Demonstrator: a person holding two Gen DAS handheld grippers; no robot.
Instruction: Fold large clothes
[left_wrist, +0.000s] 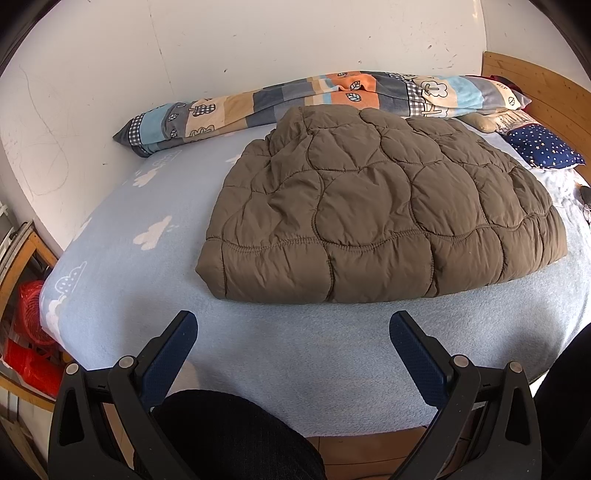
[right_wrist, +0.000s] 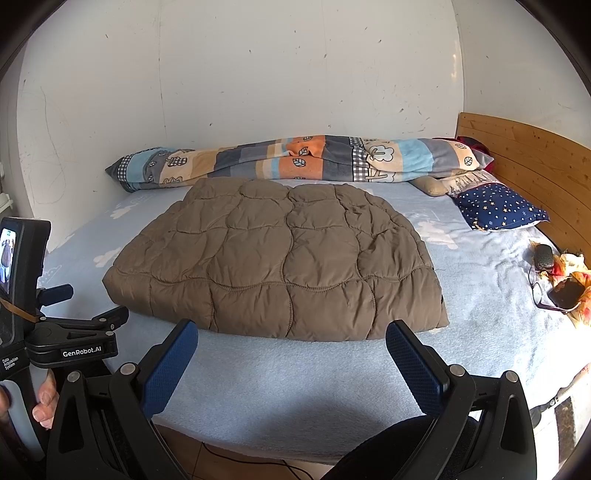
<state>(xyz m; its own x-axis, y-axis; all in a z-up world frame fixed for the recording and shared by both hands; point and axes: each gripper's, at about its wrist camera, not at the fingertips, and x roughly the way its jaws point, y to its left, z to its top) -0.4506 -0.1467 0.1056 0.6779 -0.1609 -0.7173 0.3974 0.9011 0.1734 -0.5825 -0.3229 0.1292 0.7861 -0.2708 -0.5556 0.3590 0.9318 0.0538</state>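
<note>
Left wrist view: left gripper (left_wrist: 293, 326) has its jaws spread wide and grips nothing, poised above the bare near edge of the blue bed sheet (left_wrist: 122, 280). Brown quilted jacket (left_wrist: 373, 218) lies folded flat on the sheet, just ahead of the fingertips, apart from them. Right wrist view: right gripper (right_wrist: 291, 334) likewise wide apart and empty, the jacket (right_wrist: 280, 258) directly ahead. Patterned blanket (right_wrist: 295, 158) lies beyond the jacket along the wall.
</note>
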